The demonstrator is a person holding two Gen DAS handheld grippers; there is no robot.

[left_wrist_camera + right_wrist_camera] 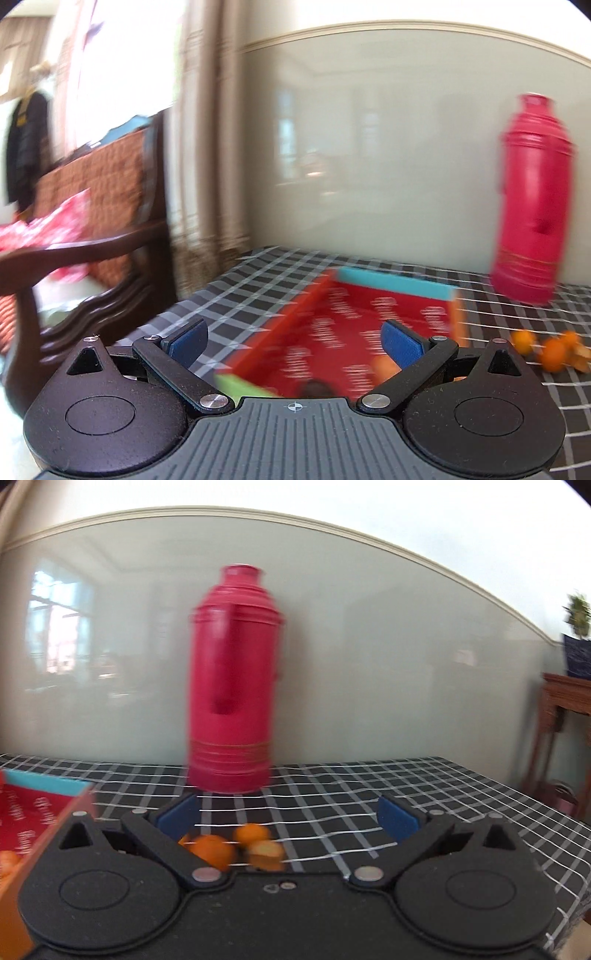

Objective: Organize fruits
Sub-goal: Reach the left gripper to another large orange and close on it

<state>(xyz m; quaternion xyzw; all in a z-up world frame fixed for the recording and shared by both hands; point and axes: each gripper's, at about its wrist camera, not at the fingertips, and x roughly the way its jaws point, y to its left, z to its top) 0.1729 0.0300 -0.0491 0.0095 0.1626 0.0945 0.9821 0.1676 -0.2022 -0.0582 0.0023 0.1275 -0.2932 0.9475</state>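
A red cardboard box (347, 325) with a teal far wall and orange sides lies open on the checked tablecloth. My left gripper (293, 341) hovers over it, open and empty; an orange fruit (384, 365) lies inside near its right finger. Several small orange fruits (550, 352) lie on the cloth right of the box. In the right wrist view those fruits (214, 849) sit just ahead of my right gripper (288, 819), which stands wide open with nothing between its pads. The box (40, 812) shows at the left edge, with fruit (9, 862) inside.
A tall pink thermos (232, 686) stands upright at the back of the table against the pale wall, behind the loose fruits. A dark wooden chair (110, 251) with cushions stands left of the table. A wooden side table (569, 701) stands at far right.
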